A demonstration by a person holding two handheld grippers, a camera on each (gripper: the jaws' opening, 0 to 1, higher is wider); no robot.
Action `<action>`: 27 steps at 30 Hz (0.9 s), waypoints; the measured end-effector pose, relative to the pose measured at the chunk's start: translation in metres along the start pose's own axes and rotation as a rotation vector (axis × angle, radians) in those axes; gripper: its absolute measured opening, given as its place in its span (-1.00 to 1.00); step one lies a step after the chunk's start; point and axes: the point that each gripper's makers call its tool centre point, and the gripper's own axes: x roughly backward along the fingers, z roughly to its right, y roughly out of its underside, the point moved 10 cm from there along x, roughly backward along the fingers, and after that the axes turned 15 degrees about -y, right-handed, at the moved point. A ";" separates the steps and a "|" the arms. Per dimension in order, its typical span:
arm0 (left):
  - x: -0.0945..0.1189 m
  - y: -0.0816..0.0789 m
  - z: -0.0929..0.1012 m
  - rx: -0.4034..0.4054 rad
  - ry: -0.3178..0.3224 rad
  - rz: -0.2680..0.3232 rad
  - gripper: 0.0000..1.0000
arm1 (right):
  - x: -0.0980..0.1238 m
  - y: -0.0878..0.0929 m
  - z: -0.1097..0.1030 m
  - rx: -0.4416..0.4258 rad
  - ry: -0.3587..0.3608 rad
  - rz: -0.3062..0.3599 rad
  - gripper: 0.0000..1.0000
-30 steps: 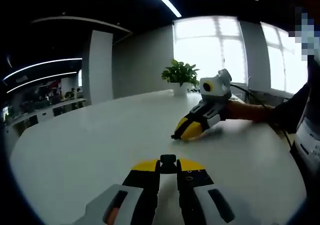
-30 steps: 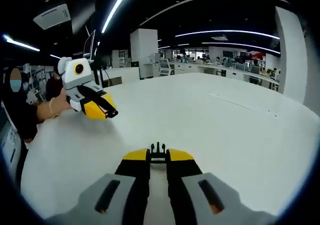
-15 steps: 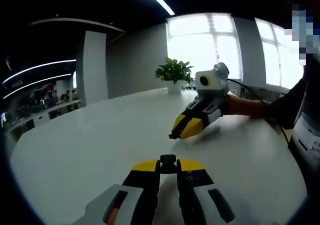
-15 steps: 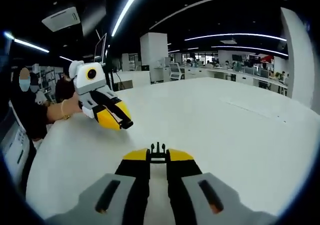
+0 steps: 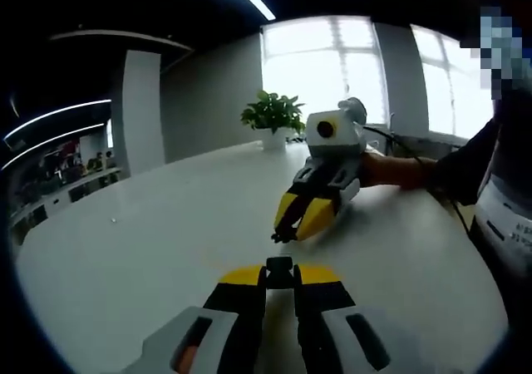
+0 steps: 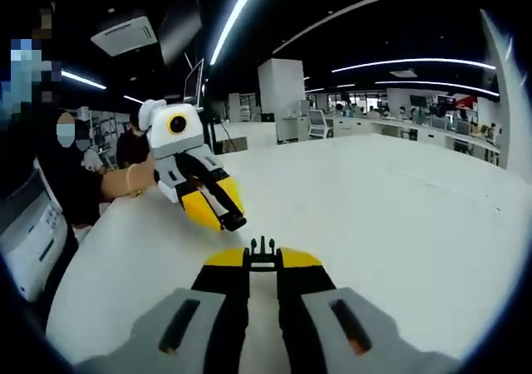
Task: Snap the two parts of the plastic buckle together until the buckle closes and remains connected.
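In the left gripper view, my left gripper (image 5: 280, 278) is shut on the black socket half of the buckle (image 5: 279, 265), held just above the white table (image 5: 150, 249). My right gripper (image 5: 283, 233) comes in from the right, its tips pointing down at the left one and a short way off. In the right gripper view, my right gripper (image 6: 263, 263) is shut on the black pronged half of the buckle (image 6: 263, 247). My left gripper (image 6: 233, 221) reaches in from the left, a dark piece at its tips, close to the pronged half but apart from it.
A potted plant (image 5: 271, 116) stands at the table's far edge by bright windows. A person's hand and dark sleeve (image 5: 449, 170) follow the right gripper. Office desks (image 6: 391, 125) and a pillar (image 6: 281, 100) lie beyond the table.
The two grippers have drawn closer together. In each view the other gripper has moved toward the centre and tilted down at my own jaws. Both keep their buckle halves.
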 end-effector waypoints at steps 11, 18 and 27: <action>-0.002 0.002 0.005 -0.031 0.038 -0.012 -0.75 | -0.005 -0.001 -0.006 0.072 -0.060 -0.028 -0.76; -0.002 0.002 0.008 -0.051 0.055 -0.012 -0.75 | -0.008 -0.001 -0.010 0.113 -0.086 -0.057 -0.76; -0.003 0.003 0.012 -0.080 0.078 -0.022 -0.75 | -0.011 -0.001 -0.015 0.157 -0.126 -0.087 -0.76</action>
